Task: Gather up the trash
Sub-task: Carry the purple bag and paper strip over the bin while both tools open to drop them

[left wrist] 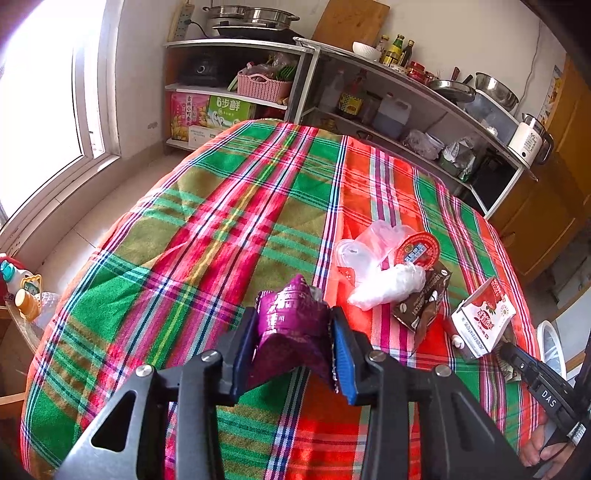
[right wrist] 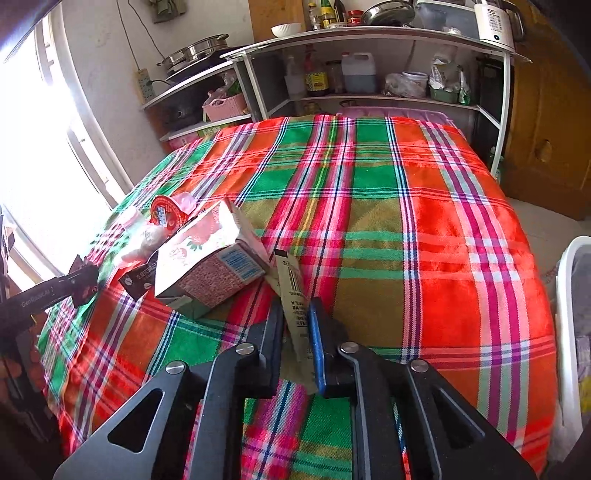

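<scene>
My left gripper (left wrist: 293, 325) is shut on a crumpled purple foil wrapper (left wrist: 291, 321), held above the plaid tablecloth (left wrist: 207, 229). My right gripper (right wrist: 295, 314) is shut on a flat beige paper sachet (right wrist: 293, 291) with a barcode, next to a pink strawberry milk carton (right wrist: 207, 258) lying on its side. The carton also shows in the left wrist view (left wrist: 482, 321). A pile of trash lies beside it: a clear plastic bag (left wrist: 380, 266), a red-lidded jelly cup (left wrist: 417, 251) and a brown coffee packet (left wrist: 421, 302).
Metal shelves (right wrist: 369, 33) with pots, bottles and a pink basket (left wrist: 262, 86) stand behind the table. A window is on the left. A white bin rim (right wrist: 565, 314) stands at the right of the table. Small bottles (left wrist: 22, 291) stand at far left.
</scene>
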A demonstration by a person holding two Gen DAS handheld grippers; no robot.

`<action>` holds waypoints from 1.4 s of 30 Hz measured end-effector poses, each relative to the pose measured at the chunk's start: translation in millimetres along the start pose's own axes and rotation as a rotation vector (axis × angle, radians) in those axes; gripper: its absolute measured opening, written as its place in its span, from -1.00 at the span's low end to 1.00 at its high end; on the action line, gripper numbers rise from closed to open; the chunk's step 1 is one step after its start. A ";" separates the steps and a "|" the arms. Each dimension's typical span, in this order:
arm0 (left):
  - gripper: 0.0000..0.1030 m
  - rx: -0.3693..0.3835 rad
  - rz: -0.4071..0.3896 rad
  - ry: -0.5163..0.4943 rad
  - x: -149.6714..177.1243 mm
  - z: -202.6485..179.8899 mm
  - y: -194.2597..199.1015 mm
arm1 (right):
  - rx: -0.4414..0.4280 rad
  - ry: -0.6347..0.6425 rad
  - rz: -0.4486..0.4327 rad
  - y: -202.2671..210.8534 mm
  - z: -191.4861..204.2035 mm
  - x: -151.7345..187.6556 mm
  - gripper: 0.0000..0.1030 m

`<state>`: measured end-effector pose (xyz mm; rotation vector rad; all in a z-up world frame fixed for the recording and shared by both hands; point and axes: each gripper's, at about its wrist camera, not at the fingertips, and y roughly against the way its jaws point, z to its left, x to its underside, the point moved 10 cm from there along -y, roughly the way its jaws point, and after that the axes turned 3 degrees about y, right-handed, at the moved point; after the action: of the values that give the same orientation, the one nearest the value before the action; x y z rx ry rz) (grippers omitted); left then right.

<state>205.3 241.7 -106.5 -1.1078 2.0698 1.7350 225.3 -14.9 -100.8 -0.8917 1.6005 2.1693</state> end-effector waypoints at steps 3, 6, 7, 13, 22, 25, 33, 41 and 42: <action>-0.21 0.006 -0.007 0.003 1.5 -3.4 5.5 | 0.000 -0.006 -0.004 4.0 -2.9 1.6 -0.78; -0.21 0.013 -0.016 0.006 2.5 -6.5 12.0 | -0.002 -0.019 -0.009 7.1 -6.6 4.0 -0.78; -0.21 0.016 -0.019 0.003 2.7 -7.9 14.3 | -0.004 -0.025 -0.012 8.4 -7.7 3.6 -0.78; -0.21 0.032 -0.031 -0.005 5.7 -17.2 26.8 | -0.015 -0.050 -0.035 18.4 -15.9 4.6 -0.79; -0.21 0.064 -0.042 -0.049 12.7 -43.2 39.3 | -0.024 0.019 -0.057 45.0 -12.0 6.5 -0.82; -0.21 0.079 -0.043 -0.068 15.5 -54.9 42.6 | -0.023 -0.010 -0.074 52.2 -20.1 5.7 -0.82; -0.21 0.142 -0.048 -0.141 26.7 -102.2 56.5 | -0.018 -0.034 -0.119 77.8 -35.5 5.5 -0.82; -0.21 0.228 -0.044 -0.234 39.5 -168.3 67.3 | 0.002 -0.085 -0.176 114.0 -69.1 7.3 -0.81; -0.21 0.238 -0.044 -0.242 40.9 -176.5 67.8 | 0.012 -0.092 -0.180 118.1 -75.6 8.2 -0.81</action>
<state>183.2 64.8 -31.4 -0.8236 2.0205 1.4728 174.1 -125.9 -31.7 -0.8825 1.4298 2.0441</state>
